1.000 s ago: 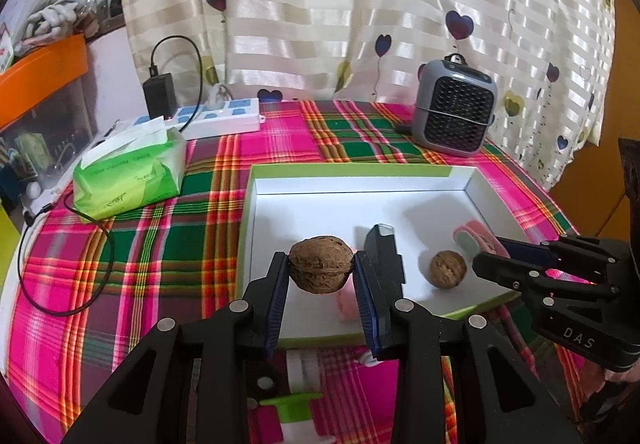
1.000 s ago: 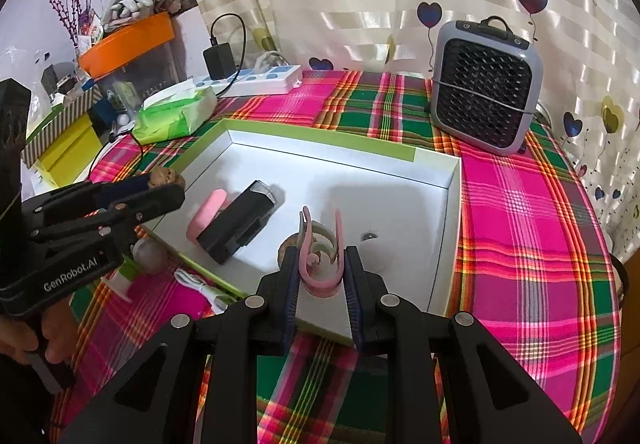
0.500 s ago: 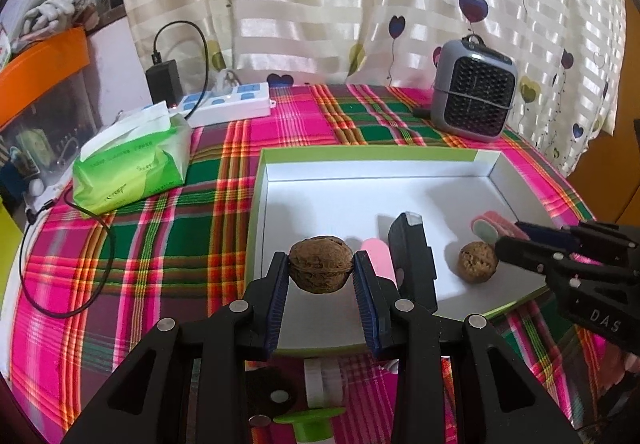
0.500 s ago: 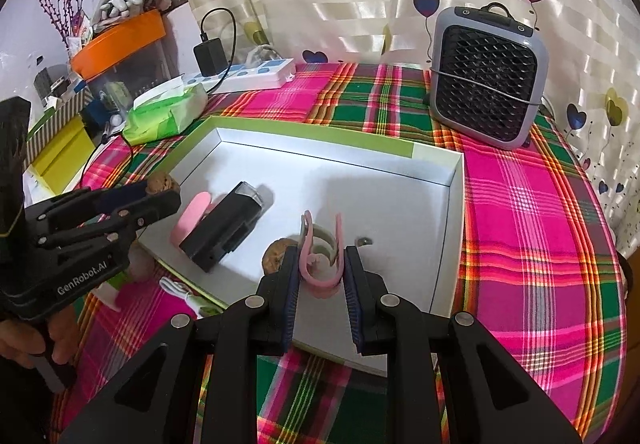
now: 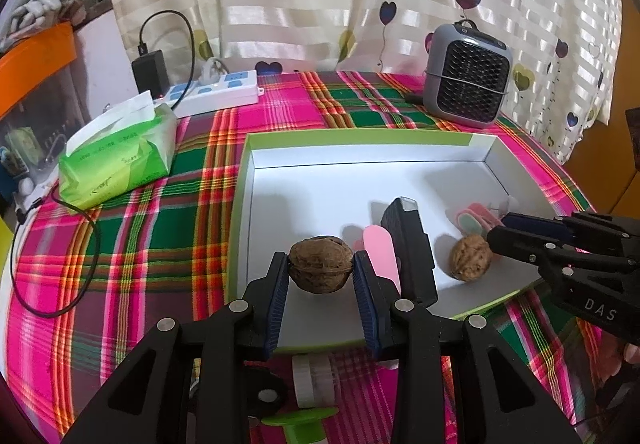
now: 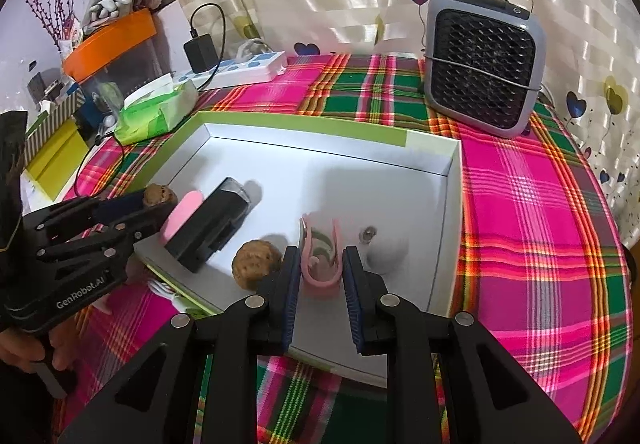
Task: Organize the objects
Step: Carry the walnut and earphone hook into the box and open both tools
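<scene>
While both grippers hang over the near edge of the tray point(image 5: 360, 141), the left gripper point(image 5: 321, 276) clamps a walnut point(image 5: 321, 264) between its blue pads, above the tray's near-left floor. The right gripper point(image 6: 320, 264) pinches a pink clip point(image 6: 320, 268), low over the near-right floor. A second walnut point(image 6: 256, 264) lies just left of the clip, beside a black device point(image 6: 212, 228) and a pink oval point(image 6: 182, 215). Compared with a second ago, more of the tray floor shows in both views, and the heater point(image 6: 484, 63) at the far right looms larger in the right view.
</scene>
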The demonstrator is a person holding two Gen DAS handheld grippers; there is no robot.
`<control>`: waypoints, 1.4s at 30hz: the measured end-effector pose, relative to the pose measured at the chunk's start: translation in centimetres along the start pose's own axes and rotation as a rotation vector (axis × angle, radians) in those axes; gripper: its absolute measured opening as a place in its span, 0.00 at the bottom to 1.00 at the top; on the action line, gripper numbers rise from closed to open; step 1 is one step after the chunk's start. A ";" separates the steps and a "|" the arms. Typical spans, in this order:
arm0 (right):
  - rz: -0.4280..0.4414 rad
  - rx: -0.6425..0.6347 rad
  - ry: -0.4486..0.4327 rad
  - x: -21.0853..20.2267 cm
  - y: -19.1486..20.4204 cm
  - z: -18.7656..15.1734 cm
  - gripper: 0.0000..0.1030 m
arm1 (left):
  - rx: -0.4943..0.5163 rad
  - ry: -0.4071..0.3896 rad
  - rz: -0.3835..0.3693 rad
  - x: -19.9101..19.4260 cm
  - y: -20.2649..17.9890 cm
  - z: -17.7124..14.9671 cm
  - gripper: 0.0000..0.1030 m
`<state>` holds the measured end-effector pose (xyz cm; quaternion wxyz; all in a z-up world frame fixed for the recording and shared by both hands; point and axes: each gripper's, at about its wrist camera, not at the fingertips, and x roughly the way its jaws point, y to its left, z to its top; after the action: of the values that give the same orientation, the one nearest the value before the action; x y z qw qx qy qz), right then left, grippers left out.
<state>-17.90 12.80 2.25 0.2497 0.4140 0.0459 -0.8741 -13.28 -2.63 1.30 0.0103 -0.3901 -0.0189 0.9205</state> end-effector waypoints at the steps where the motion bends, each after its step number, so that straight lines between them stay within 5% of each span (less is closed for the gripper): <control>1: -0.007 -0.006 -0.010 -0.1 0.2 -0.1 0.22 | 0.001 0.002 -0.005 0.0 0.0 0.0 0.30; 10: -0.009 -0.029 -0.091 -1.8 0.9 -0.5 0.34 | -0.015 -0.011 -0.023 -0.5 -0.1 0.0 0.31; 42: 0.051 -0.139 -0.139 -4.4 5.0 -2.9 0.35 | 0.000 -0.073 -0.052 -5.8 -1.7 -2.5 0.31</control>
<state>-11.14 11.07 4.27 0.3024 0.3353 0.0785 -0.8888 -7.42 -1.04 3.78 0.0335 -0.3557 -0.0295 0.9335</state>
